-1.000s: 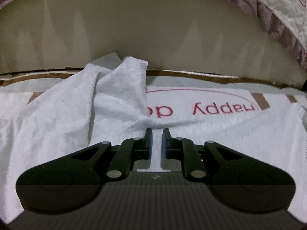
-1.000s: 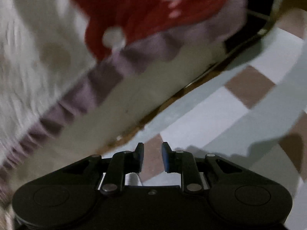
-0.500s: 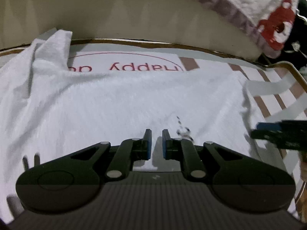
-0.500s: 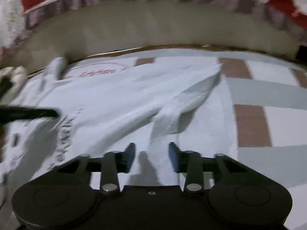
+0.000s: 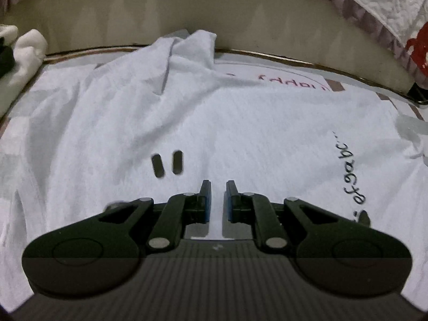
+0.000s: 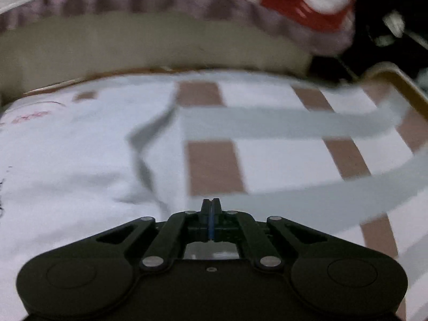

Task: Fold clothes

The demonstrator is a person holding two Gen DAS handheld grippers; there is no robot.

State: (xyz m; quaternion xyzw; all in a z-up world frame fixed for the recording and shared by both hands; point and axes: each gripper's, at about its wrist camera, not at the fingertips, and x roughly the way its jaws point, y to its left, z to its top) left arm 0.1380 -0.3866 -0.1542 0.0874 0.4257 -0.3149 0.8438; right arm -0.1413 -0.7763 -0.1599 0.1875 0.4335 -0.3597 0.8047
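A white T-shirt (image 5: 227, 133) with two black oval marks and black script lies spread on the table, one sleeve bunched up at the far edge (image 5: 192, 45). My left gripper (image 5: 216, 187) hovers over the shirt's middle, jaws slightly apart and empty. In the right wrist view the shirt (image 6: 67, 160) fills the left half, its folded edge running down the middle. My right gripper (image 6: 211, 202) is shut with nothing seen between its fingers, at the shirt's right edge over the tablecloth.
The table has a checked cloth of white, grey and brown squares (image 6: 281, 155) and a gold rim (image 5: 294, 58). A quilted blanket with purple trim and red figures (image 6: 294, 2) hangs beyond. White and black cloth (image 5: 18, 50) lies at far left.
The left gripper swung back left over the shirt; the black marks now show ahead of it. The right gripper closed from open and moved right to the shirt's edge.
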